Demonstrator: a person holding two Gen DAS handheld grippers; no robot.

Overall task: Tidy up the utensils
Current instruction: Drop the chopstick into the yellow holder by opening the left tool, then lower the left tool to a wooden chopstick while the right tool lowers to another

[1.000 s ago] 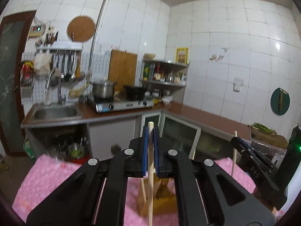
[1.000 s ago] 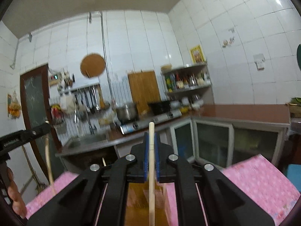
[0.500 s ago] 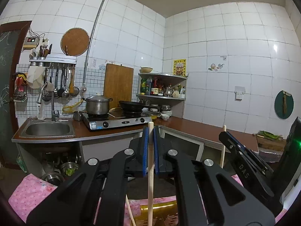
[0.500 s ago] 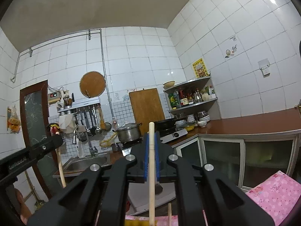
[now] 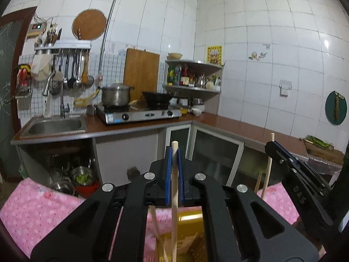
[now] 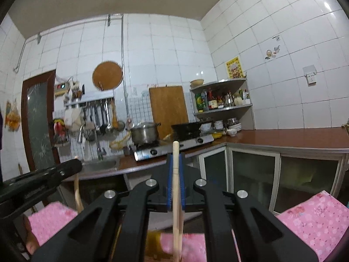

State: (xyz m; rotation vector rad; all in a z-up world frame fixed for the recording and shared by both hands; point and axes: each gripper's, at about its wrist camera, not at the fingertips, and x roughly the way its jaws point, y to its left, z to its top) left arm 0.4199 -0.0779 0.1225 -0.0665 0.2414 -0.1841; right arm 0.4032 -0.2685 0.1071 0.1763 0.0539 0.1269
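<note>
My left gripper (image 5: pixel 174 175) is shut on a pale wooden chopstick (image 5: pixel 174 214) that stands upright between its blue pads. Below it a yellow-brown utensil holder (image 5: pixel 189 235) sits on the pink cloth (image 5: pixel 37 214), with another chopstick (image 5: pixel 156 224) leaning in it. My right gripper (image 6: pixel 175 179) is shut on a second wooden chopstick (image 6: pixel 175 207), also upright. The right gripper shows at the right of the left wrist view (image 5: pixel 290 168), and the left gripper shows at the left of the right wrist view (image 6: pixel 43 174). Part of the holder (image 6: pixel 153 243) shows blurred below.
A kitchen counter (image 5: pixel 240 128) with a sink (image 5: pixel 54 126), gas stove (image 5: pixel 139 113) and steel pot (image 5: pixel 115 96) runs behind. Cabinets with glass doors (image 6: pixel 305 179) stand under it. The pink cloth (image 6: pixel 316 216) covers the table below both grippers.
Both grippers tilted up over the last second, then dipped slightly, so the holder and cloth slid low in view. Both stay shut on their chopsticks.
</note>
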